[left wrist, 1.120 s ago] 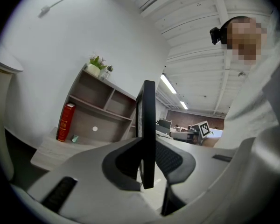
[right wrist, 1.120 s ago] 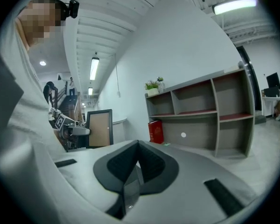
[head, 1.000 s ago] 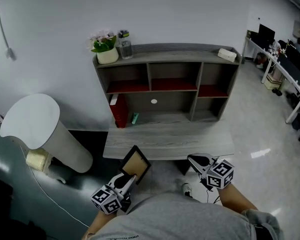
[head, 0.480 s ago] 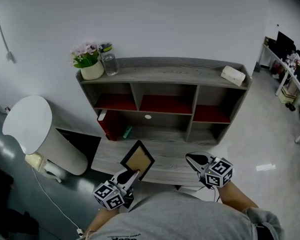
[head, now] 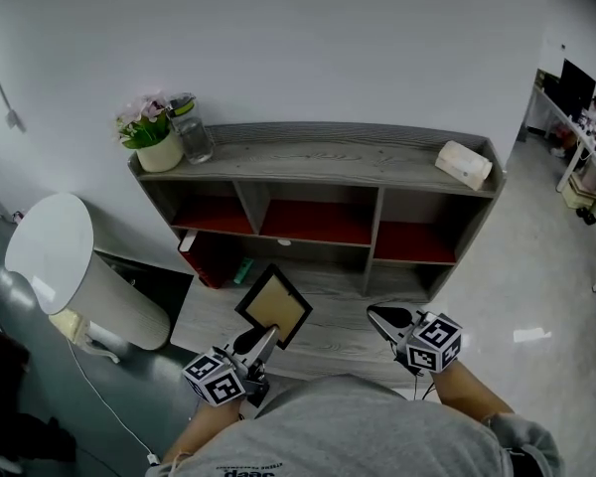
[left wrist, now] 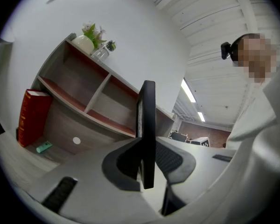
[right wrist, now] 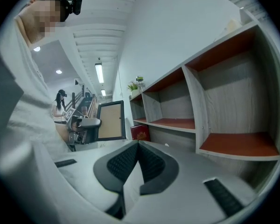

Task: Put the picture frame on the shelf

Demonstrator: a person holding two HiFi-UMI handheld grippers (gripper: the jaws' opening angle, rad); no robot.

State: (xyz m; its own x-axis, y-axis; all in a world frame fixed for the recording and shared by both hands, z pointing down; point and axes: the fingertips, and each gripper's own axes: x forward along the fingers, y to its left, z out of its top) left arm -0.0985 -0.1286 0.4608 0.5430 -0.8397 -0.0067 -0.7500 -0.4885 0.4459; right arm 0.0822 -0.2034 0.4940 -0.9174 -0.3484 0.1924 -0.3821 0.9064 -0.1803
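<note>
A black picture frame [head: 274,306] with a tan cork-coloured face is held upright over the low board of the grey shelf unit [head: 318,155]. My left gripper [head: 263,339] is shut on its lower corner. In the left gripper view the picture frame [left wrist: 147,120] shows edge-on between the left gripper's [left wrist: 144,158] pads. My right gripper [head: 382,316] hovers to the right of the frame with its jaws together and nothing in them. From the right gripper view, the picture frame [right wrist: 111,120] stands off to the left of the right gripper [right wrist: 138,146], before the shelf's red-floored compartments [right wrist: 238,146].
On the shelf top stand a flower pot [head: 157,142], a glass jar [head: 196,139] and a pale box [head: 464,164]. A red book [head: 201,256] and a small green object [head: 240,270] sit in the lower left bay. A white rounded stand [head: 70,266] is at the left.
Both grippers have moved toward the shelf unit, which now sits closer and larger in view. The frame stays in the left gripper and now hangs over the low board.
</note>
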